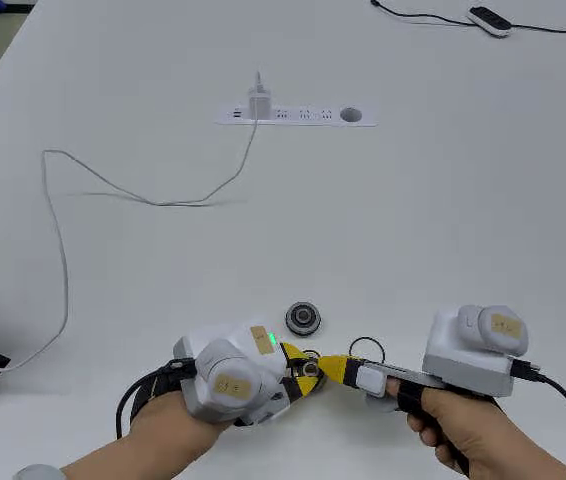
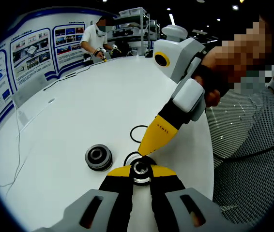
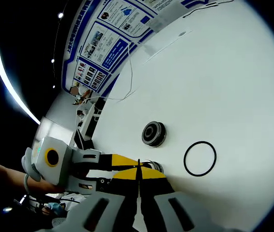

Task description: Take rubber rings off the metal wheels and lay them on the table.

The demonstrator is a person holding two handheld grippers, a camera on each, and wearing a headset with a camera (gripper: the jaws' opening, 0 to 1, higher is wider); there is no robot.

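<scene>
Two grippers meet at the near edge of the table (image 1: 413, 220): the left gripper (image 1: 303, 373) is clamped on a metal wheel (image 2: 141, 170), while the right gripper (image 1: 329, 368), jaws pressed together, points in from the right at the rubber ring (image 2: 129, 157) bulging off its rim. One freed ring (image 1: 367, 350) lies just behind that tip; a second wheel (image 1: 303, 319) stands near, clear of the work

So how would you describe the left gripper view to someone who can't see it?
The left gripper clamps a small metal wheel in its yellow-tipped jaws, while the right gripper, its yellow tip closed, reaches the wheel. A second metal wheel sits on the white table to the left, and a loose black rubber ring lies beyond.
</scene>
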